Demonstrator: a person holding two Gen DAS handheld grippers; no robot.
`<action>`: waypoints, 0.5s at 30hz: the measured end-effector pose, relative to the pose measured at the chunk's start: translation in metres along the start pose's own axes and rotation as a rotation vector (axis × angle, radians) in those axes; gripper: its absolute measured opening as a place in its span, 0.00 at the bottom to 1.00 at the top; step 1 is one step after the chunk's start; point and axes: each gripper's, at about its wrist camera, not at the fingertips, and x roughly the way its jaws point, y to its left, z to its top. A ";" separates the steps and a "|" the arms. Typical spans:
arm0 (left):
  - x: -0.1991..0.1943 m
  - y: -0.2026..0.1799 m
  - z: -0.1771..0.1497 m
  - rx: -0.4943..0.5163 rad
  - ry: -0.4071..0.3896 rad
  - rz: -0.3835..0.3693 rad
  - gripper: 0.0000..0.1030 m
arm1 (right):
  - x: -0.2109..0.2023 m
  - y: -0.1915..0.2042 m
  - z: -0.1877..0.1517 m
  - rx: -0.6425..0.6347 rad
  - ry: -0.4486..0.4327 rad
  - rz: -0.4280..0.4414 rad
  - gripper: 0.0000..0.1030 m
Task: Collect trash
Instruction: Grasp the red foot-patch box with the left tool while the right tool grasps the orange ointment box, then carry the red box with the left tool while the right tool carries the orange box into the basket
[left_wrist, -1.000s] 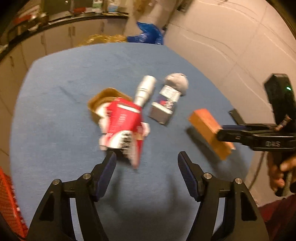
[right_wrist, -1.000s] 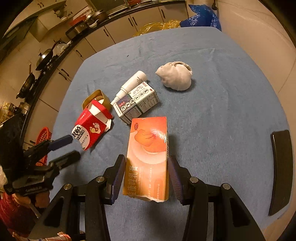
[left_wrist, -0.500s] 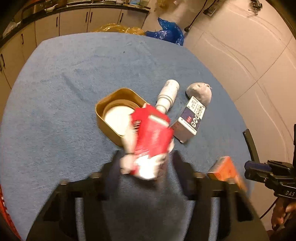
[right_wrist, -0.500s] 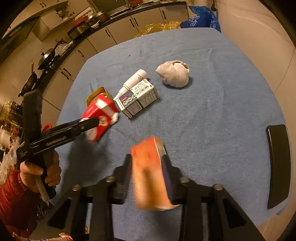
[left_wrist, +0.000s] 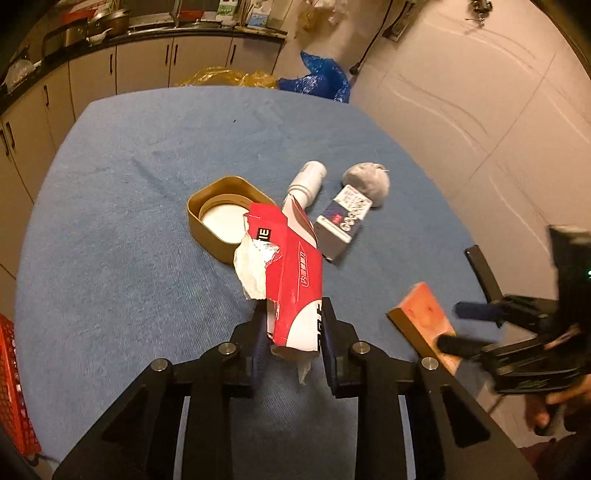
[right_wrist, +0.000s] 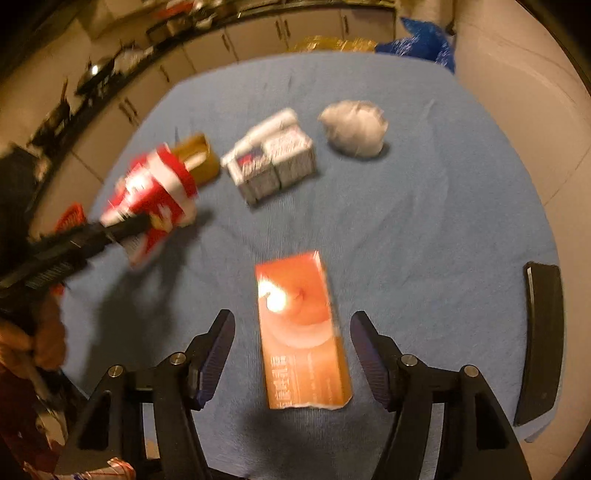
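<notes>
The blue-covered bench (left_wrist: 110, 221) is carrying an orange carton (right_wrist: 301, 332) lying flat between the just-opening, parted jaws of the right gripper (right_wrist: 291, 354), while left of it the left gripper (left_wrist: 293, 332), jaws just closing, is clamping the torn red carton (left_wrist: 291, 280).

My blue-clothed table (left_wrist: 110, 192), on it I see a gold tin (left_wrist: 207, 225), a white bottle (left_wrist: 308, 179) beside a small printed box (left_wrist: 343, 225), a grey crumpled wad (left_wrist: 367, 181), an orange carton (right_wrist: 301, 332) lying flat near my edge
</notes>
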 end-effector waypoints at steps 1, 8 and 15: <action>-0.004 -0.001 -0.002 0.003 -0.005 -0.002 0.24 | 0.004 0.001 -0.002 -0.009 0.011 -0.006 0.64; -0.024 -0.007 -0.010 0.037 -0.031 0.027 0.24 | 0.016 -0.001 -0.006 -0.001 0.038 -0.042 0.48; -0.031 -0.006 -0.014 0.034 -0.049 0.047 0.24 | 0.005 0.010 -0.007 0.001 0.003 -0.010 0.48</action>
